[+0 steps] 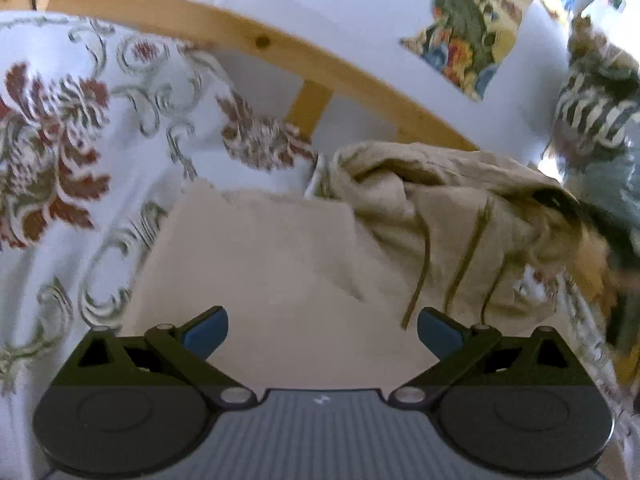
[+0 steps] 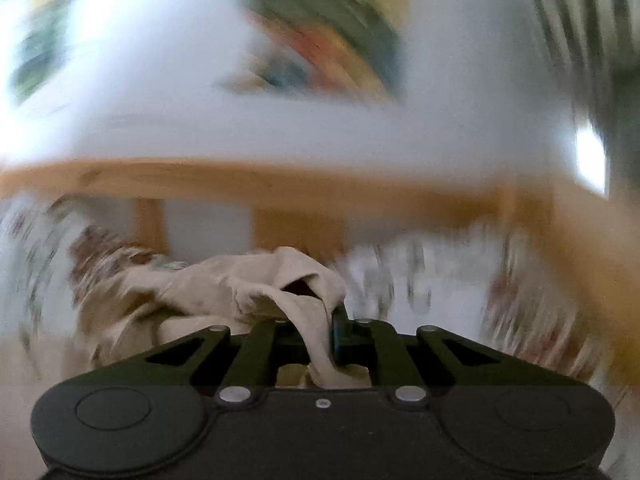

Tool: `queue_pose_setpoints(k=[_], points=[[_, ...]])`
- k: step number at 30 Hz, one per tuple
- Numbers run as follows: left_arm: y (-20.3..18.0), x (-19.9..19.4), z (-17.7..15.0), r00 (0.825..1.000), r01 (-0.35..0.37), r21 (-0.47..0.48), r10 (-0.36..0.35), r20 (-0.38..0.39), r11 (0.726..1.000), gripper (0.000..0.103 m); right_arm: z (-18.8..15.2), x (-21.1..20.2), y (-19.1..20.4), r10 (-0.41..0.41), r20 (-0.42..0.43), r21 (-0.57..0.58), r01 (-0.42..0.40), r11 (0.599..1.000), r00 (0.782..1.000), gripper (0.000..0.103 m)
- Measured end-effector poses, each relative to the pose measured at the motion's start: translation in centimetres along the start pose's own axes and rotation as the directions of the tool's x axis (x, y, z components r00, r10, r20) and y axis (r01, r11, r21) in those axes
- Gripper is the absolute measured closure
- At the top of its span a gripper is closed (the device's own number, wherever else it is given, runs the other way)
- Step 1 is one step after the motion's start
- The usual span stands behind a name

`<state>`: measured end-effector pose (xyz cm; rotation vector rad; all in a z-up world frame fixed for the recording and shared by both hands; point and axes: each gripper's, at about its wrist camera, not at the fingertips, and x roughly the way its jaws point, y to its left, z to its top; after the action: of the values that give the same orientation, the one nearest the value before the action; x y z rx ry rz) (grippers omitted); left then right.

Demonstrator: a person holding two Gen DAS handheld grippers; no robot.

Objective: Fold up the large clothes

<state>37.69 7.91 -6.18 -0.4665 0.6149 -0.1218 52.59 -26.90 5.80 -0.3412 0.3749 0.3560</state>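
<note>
With the right gripper clamped on a bunched fold of the beige garment lying on the floral bedspread and the left gripper wide and empty above it, a fast pull could drag the cloth crooked or slip it free.

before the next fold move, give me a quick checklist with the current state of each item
1. Right hand-held gripper has a hold on the beige garment: ok, fingers closed on a bunched strip of it.
2. Left hand-held gripper is free for a second hold: ok, fingers wide apart, nothing between them.
3. Garment lies flat: not ok, it is crumpled on the right of the left wrist view, only the near part is smooth.
4. Drawstrings out of the fold: not ok, they trail loose across the cloth.
5. Which edge the right side holds: cannot tell, the view is motion-blurred.
6. Floral bedspread under the garment: ok.
</note>
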Motion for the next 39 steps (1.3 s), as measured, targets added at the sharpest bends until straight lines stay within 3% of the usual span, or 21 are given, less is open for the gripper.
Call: queue_pose_setpoints(k=[3,7,10,13,18,22,24,28,30,33,36,39], points=[[0.3,-1.8,0.6,0.999,0.005,-0.017,-0.005,0.044,1.000,0.001,-2.5,-6.5,3.7,-0.020,0.170,-0.217,0.057,0.975,0.985,0.095],[0.9,-4.5,0.8,0.997,-0.011,-0.013,0.012,0.080,1.000,0.001,-7.5,-13.3,7.7,-0.013,0.279,-0.429,0.137,0.893,0.960,0.093],[1.8,-6.2,0.1,0.996,-0.027,-0.034,0.030,0.080,0.999,0.001,-10.6,-16.3,9.2,-0.011,0.243,-0.532,0.143,0.835,0.970,0.089],[2.7,-7.6,-1.0,0.998,-0.049,-0.060,0.051,0.036,0.997,0.001,-12.8,-17.7,9.6,-0.025,0.124,-0.551,0.089,0.830,0.992,0.078],[3.6,-9.7,-2.3,0.999,-0.043,-0.058,0.044,0.006,0.997,0.001,-13.2,-20.2,8.9,-0.077,-0.036,-0.426,0.055,0.903,0.996,0.048],[3.3,-9.7,-1.8,1.000,-0.015,-0.052,0.015,-0.001,0.999,0.001,-13.2,-22.7,8.0,-0.074,-0.149,-0.223,0.039,0.974,0.986,0.048],[2.6,-9.0,-1.6,1.000,-0.015,-0.035,0.014,-0.021,0.999,0.001,-13.0,-23.6,7.6,-0.033,-0.217,-0.115,0.008,0.993,0.976,0.046],[1.2,-6.6,-1.5,0.997,-0.020,-0.001,0.020,-0.077,1.000,0.001,-14.4,-26.0,8.6,-0.041,-0.292,0.008,0.046,0.999,0.956,0.029],[0.9,-5.5,-1.1,0.995,-0.008,-0.017,0.006,-0.102,1.000,0.001,-15.1,-26.8,8.6,-0.020,-0.332,0.073,0.047,0.996,0.943,0.014],[0.6,-4.4,-1.1,0.991,0.007,-0.038,-0.012,-0.131,0.999,0.001,-15.9,-27.2,8.2,-0.001,-0.393,0.111,0.048,0.993,0.920,0.009],[0.1,-3.8,-1.3,0.990,0.015,-0.012,-0.016,-0.138,1.000,0.001,-15.2,-28.1,7.1,-0.008,-0.366,0.136,0.062,0.989,0.931,0.010],[-0.4,-2.9,-1.0,0.991,0.032,0.025,-0.028,-0.133,0.999,0.001,-14.1,-28.0,4.8,0.033,-0.294,0.265,0.048,0.963,0.955,0.011]])
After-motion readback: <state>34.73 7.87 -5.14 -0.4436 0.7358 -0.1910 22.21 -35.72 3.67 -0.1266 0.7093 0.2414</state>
